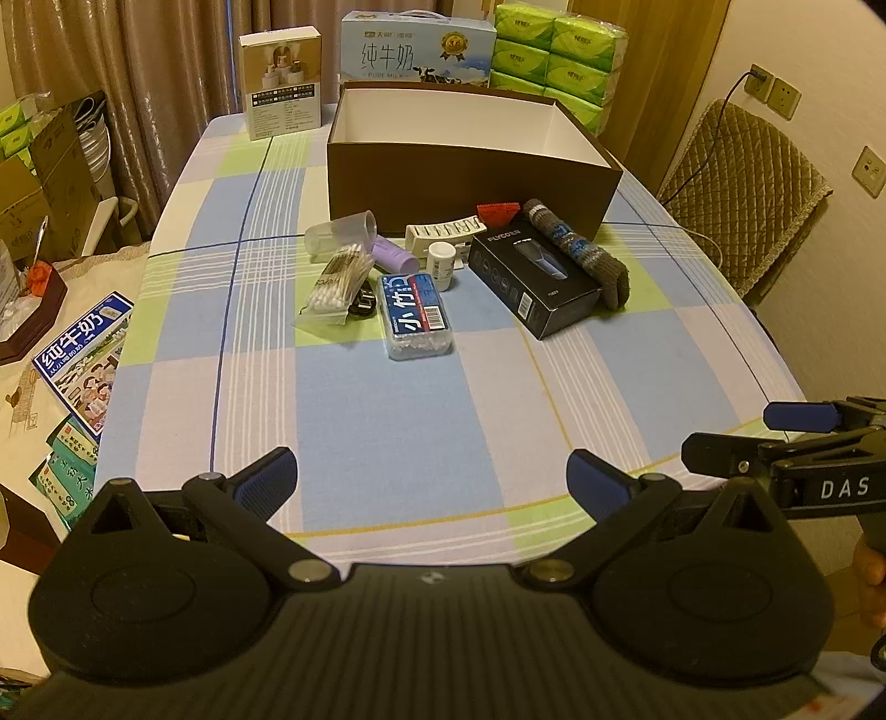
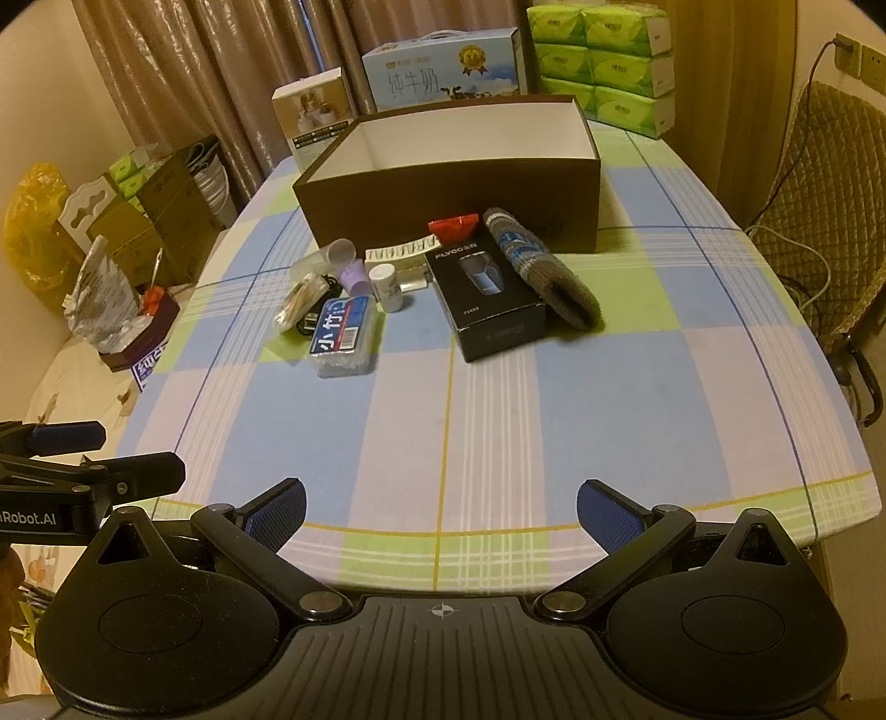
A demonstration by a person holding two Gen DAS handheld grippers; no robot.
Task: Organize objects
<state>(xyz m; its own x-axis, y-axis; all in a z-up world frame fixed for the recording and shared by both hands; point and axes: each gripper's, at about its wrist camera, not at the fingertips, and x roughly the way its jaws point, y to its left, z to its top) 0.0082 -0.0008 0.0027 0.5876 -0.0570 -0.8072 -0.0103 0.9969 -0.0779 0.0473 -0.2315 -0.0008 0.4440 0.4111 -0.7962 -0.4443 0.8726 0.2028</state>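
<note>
An open brown box [image 1: 465, 183] [image 2: 443, 199] stands at the far side of the checked table. In front of it lie a black shaver box [image 1: 531, 277] [image 2: 484, 299], a grey rolled sock [image 1: 581, 249] [image 2: 542, 266], a blue cotton-swab case [image 1: 415, 315] [image 2: 343, 335], a bag of swabs [image 1: 338, 282], a clear cup [image 1: 340, 232], a purple tube [image 1: 392, 256], a white bottle [image 1: 441, 265] [image 2: 386, 285], a white rack [image 1: 443, 230] and a red clip [image 1: 498, 212]. My left gripper [image 1: 432, 482] and right gripper [image 2: 440, 512] hover open over the near table edge, holding nothing.
Behind the brown box stand a milk carton [image 1: 415, 50], a small white box [image 1: 279, 83] and stacked green tissue packs [image 1: 559, 50]. A quilted chair [image 1: 742, 194] is at the right. Boxes and packets [image 1: 83, 360] crowd the left side. The right gripper's fingers [image 1: 797, 416] show at right.
</note>
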